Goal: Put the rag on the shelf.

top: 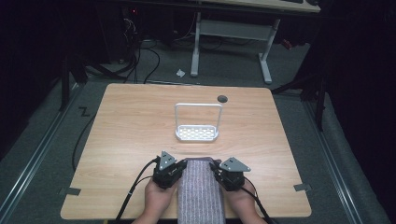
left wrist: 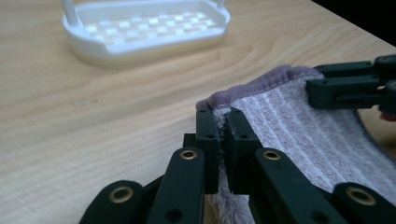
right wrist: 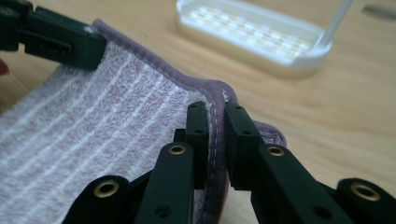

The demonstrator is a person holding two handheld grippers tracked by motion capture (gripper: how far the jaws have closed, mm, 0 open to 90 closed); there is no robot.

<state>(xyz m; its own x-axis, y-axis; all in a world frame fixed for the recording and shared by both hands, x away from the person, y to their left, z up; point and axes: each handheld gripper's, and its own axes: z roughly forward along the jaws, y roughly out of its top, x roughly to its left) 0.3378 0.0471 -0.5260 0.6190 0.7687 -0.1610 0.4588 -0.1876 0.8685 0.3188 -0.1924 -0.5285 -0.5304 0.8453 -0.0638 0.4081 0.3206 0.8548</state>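
My left gripper (top: 173,169) and right gripper (top: 223,171) are black, boxy units, each topped by a grey three-cornered plate with small dark holes. Up close, my jaws are matte black linked bars with brass-ringed pivots and small screw holes. Black cables trail back from both; my forearms are bare, without sleeves

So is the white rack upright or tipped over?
Upright: the white rack sits flat on its slotted base on the table, handle loop rising straight above it.
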